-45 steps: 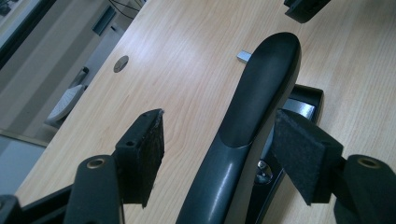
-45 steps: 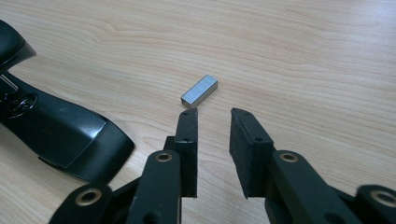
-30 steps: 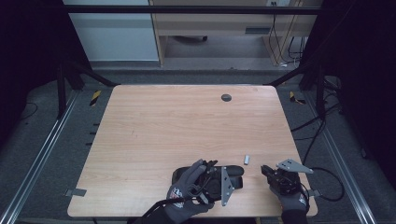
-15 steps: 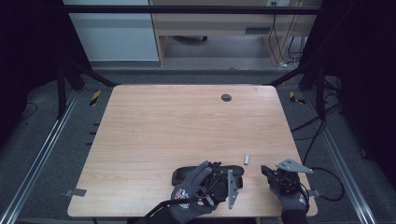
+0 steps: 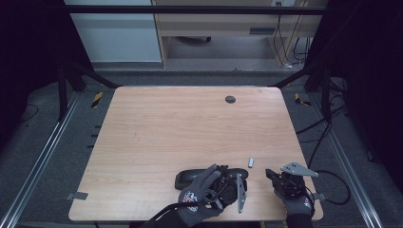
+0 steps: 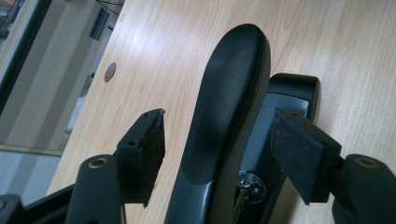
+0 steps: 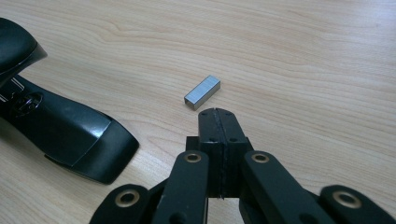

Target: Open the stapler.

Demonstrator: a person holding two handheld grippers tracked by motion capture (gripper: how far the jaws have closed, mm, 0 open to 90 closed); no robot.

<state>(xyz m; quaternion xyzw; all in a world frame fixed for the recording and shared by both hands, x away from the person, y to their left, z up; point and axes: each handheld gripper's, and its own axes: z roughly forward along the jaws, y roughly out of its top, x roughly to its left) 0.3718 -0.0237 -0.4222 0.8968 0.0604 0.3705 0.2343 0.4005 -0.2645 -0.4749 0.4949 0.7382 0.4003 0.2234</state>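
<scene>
My left gripper stood open, its two pads either side of the black stapler without pressing on it. The stapler lay near the front edge of the wooden table, its top arm raised off the base. My right gripper had just been closing and was fully shut, pads together, nothing between them. A small block of staples lay on the table just beyond its tips, apart from the stapler.
</scene>
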